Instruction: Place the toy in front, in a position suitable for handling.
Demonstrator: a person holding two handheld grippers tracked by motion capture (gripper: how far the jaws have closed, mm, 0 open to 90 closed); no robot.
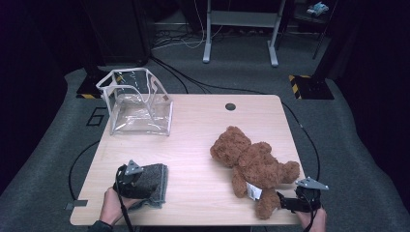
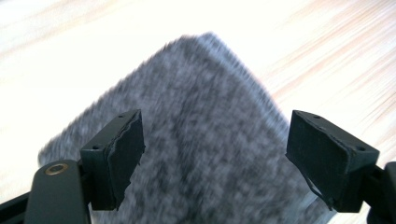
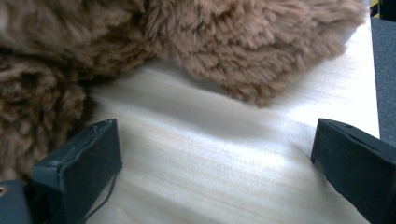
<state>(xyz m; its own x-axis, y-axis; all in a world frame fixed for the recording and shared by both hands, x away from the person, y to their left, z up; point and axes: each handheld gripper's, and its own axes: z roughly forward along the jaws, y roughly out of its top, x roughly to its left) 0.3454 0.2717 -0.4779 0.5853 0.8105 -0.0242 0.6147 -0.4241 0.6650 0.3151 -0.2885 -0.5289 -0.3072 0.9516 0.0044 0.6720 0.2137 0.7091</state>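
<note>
High view: grey cloth (image 1: 153,183) folded at near-left bench (image 1: 193,125) edge, left gripper (image 1: 129,182) on its near side. Bear (image 1: 254,166) lying well right of cloth; right gripper (image 1: 302,200) just beside bear's near leg. Clear bag (image 1: 138,104) standing open, far side of cloth, well apart.

Left gripper view: fingers (image 2: 114,156) spread wide, cloth (image 2: 201,140) below and between, pads clear of it. Released, no grasp.

Right gripper view: fingers (image 3: 81,172) apart over bare bench (image 3: 224,158), bear fur (image 3: 187,42) ahead, untouched.

Step, by judgement: cloth just set down or about to be picked. Next likely: lower, pinch cloth edge, carry toward bag; slack fold may slip.
</note>
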